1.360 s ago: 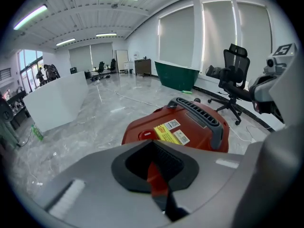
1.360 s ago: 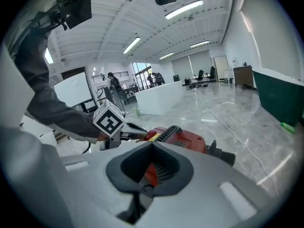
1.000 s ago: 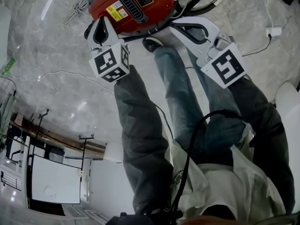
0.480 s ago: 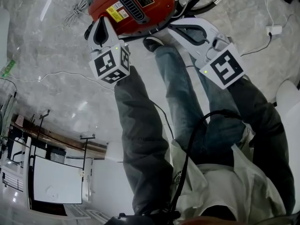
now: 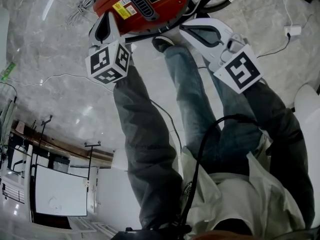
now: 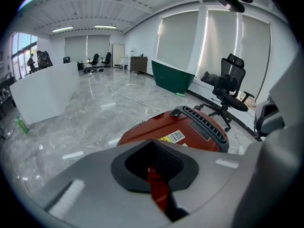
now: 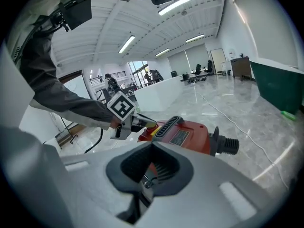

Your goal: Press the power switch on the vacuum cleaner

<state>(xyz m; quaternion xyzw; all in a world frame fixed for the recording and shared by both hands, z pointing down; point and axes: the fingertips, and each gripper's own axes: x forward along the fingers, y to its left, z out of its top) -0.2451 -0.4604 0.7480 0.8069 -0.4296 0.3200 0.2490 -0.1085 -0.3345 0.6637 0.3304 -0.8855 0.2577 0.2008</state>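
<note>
**Item: vacuum cleaner**. Red body with a black grille and labels, lying on the grey marble floor at the top centre of the head view. We cannot pick out the power switch itself in any view.

**Tongs.** Left gripper: clenched on nothing, with only a thin slit showing red between the jaws. Its tip is at the lower left edge of the red body, but we cannot confirm that it touches. Right gripper: also clenched and empty, hanging just right of the body and apart from it.

**Progress.** We judge the approach made and the press not yet shown. What is left is to push the closed tip onto the switch.

**Surroundings.**
- Black hose, upper right.
- Coiled cord, upper left.
- White cable, across the floor at left.
- Plug block, right edge.
- The person's shoe, just below the body.

**Obstructions.** Nothing stands between the left tip and the body. The shoe and hose crowd the right side.
</note>
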